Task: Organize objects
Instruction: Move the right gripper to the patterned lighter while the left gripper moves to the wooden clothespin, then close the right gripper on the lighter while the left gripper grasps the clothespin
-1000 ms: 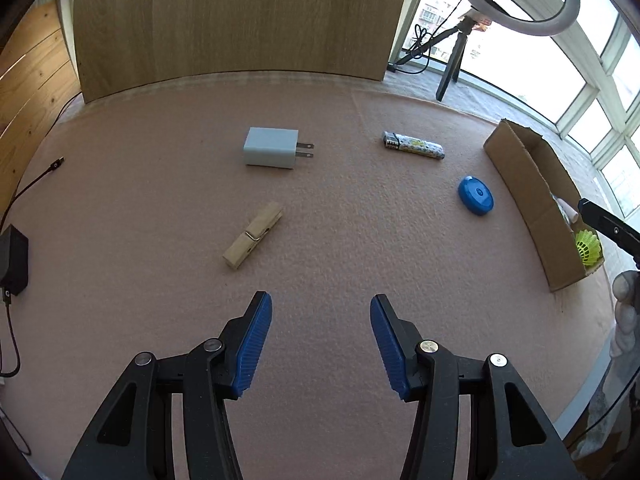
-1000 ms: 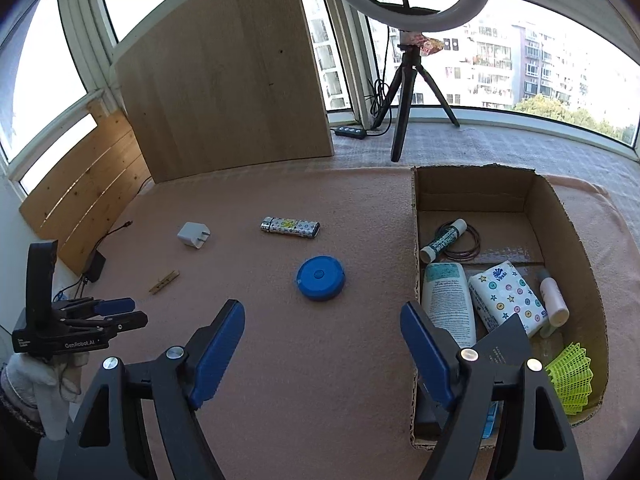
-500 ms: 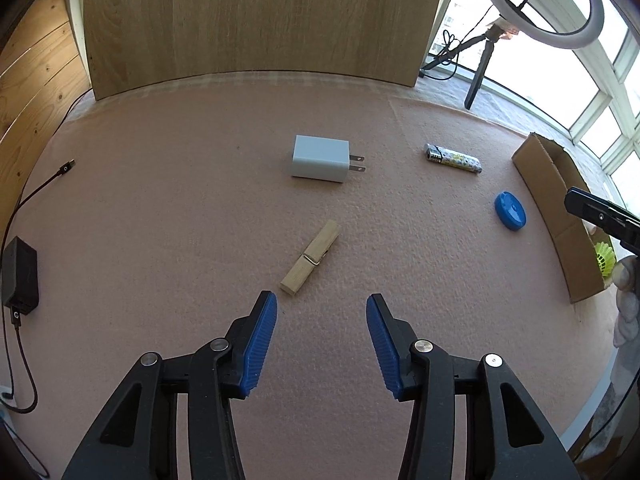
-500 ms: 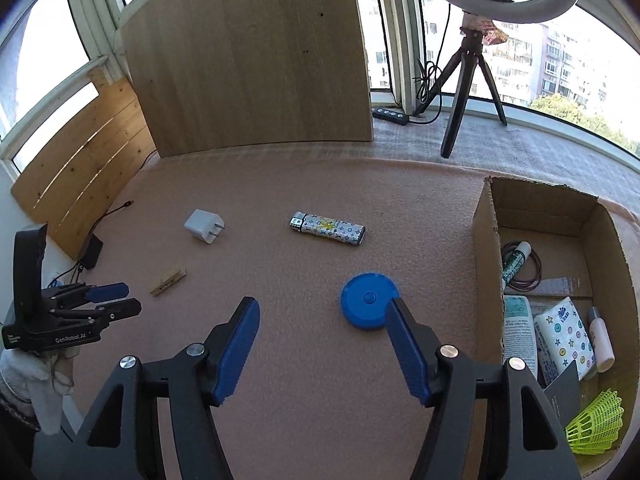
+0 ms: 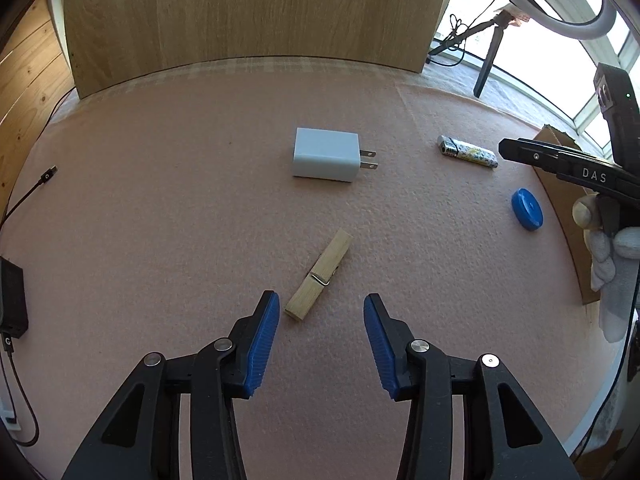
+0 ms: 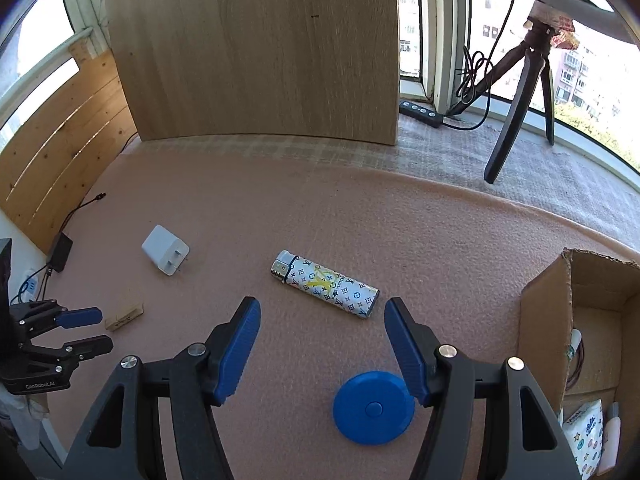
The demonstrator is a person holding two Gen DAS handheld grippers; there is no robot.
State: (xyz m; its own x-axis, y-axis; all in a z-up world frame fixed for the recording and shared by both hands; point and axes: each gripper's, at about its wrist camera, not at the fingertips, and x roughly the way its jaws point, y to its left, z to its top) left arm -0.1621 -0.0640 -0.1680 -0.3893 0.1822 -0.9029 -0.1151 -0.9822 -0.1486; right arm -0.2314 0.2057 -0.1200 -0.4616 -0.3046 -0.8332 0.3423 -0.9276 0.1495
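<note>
My left hand-held gripper (image 5: 320,336), empty, jaws closing, must straddle the clothespin (image 5: 319,275) squarely; right hand-held gripper (image 6: 322,344) released over the lighter (image 6: 325,283).

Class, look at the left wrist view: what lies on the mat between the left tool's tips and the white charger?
Only the clothespin lies between the left tool and the charger; the rest is bare mat, seen in the left wrist view.

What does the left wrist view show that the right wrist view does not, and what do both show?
Only the left wrist view: the gloved hand holding the right gripper, and the whole clothespin.

Only the right wrist view: the box's inside, with a patterned tissue pack, plus the power strip.

Both: charger, lighter, blue disc, cardboard box, wooden board, tripod, pink mat.
</note>
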